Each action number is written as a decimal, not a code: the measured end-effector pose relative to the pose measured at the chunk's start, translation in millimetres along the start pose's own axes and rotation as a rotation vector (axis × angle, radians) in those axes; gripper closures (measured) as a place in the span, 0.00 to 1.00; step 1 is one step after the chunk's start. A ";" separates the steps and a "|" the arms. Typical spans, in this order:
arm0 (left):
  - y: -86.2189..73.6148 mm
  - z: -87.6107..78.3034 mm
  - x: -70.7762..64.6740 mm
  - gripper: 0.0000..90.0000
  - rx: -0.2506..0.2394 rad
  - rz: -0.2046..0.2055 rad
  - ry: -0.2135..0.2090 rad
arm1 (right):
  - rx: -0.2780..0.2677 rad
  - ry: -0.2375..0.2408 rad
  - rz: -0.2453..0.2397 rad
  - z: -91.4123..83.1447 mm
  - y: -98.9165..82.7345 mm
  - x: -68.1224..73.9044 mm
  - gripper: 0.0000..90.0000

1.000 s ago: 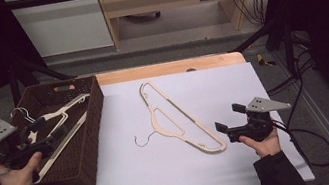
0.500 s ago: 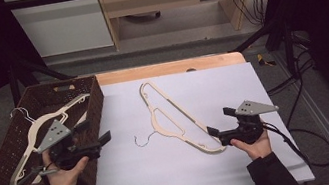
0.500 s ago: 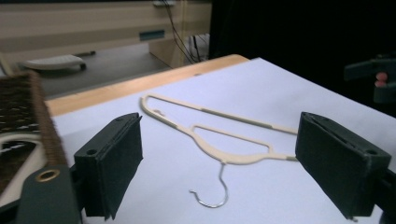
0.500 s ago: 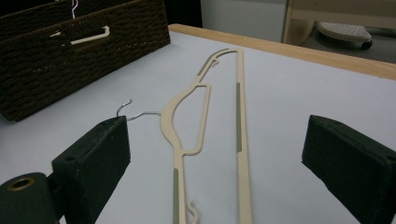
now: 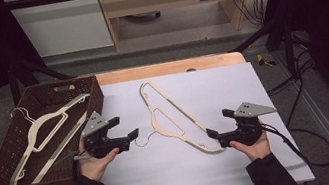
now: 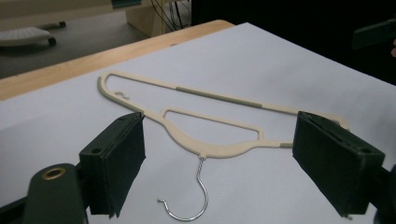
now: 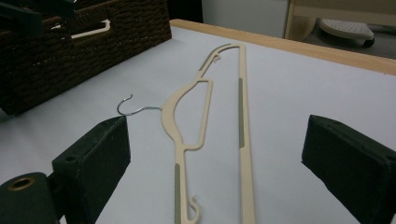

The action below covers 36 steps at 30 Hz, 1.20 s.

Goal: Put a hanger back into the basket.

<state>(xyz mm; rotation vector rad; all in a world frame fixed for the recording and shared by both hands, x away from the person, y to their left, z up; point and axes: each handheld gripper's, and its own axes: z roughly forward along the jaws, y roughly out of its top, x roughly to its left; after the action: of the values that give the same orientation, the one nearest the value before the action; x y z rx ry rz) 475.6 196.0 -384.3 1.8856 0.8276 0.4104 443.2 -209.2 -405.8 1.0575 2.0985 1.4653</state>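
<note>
White paper covers the table (image 5: pixel 262 81); both forearms reach in level; the left gripper (image 5: pixel 127 129) and right gripper (image 5: pixel 217 124) gape empty, facing inward, the cream hanger (image 5: pixel 177 120) flat between their fingertips.

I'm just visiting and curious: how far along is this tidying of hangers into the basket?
About halfway, it seems. One cream hanger already lies inside the wicker basket. The second hanger lies flat on the white table sheet, held by nothing. The left gripper, jaws open, points at its wire hook, and the right gripper, also open, sits by its lower end. Gripping, lifting and placing it in the basket remain.
</note>
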 end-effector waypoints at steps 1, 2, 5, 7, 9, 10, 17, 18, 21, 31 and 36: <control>-0.8 5.2 0.2 0.19 0.012 0.000 0.005 | 0.001 0.000 0.000 0.2 -0.3 0.0 0.09; -1.6 10.0 0.4 0.20 0.023 0.012 0.008 | 0.001 0.002 0.000 0.5 -0.4 0.1 0.09; -3.9 24.9 -1.7 0.21 0.052 0.028 0.009 | 0.003 0.004 0.002 0.3 -0.9 0.4 0.09; -6.1 36.7 -2.4 0.22 0.076 0.026 0.007 | 0.005 0.004 -0.003 0.0 -1.2 0.2 0.09; -8.0 46.2 -1.5 0.23 0.096 0.022 -0.002 | -0.002 0.008 0.002 -0.7 -1.4 0.2 0.09; -9.1 51.0 -0.8 0.23 0.104 0.020 -0.004 | -0.004 0.009 0.005 -0.8 -1.6 0.5 0.09; -19.4 80.2 5.5 0.29 0.185 0.007 -0.015 | 0.010 0.012 0.006 -0.1 -3.5 -0.5 0.09; -21.5 84.8 6.0 0.30 0.200 0.015 -0.016 | 0.010 0.012 0.005 -0.1 -3.6 -0.4 0.09; -26.3 94.2 7.8 0.36 0.232 0.023 -0.022 | 0.010 0.012 0.005 0.4 -3.7 -0.4 0.09; -40.4 112.8 16.1 0.61 0.318 0.055 -0.026 | 0.017 0.014 0.002 2.4 -4.5 -0.3 0.09; -42.6 115.5 13.4 0.73 0.331 0.107 -0.019 | 0.015 0.016 -0.002 3.0 -4.7 -0.5 0.09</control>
<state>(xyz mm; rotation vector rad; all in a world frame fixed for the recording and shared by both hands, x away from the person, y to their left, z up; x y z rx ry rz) 539.4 140.8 -474.9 2.2437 0.8226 0.3355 443.8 -208.5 -411.3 1.0525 2.1244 1.4641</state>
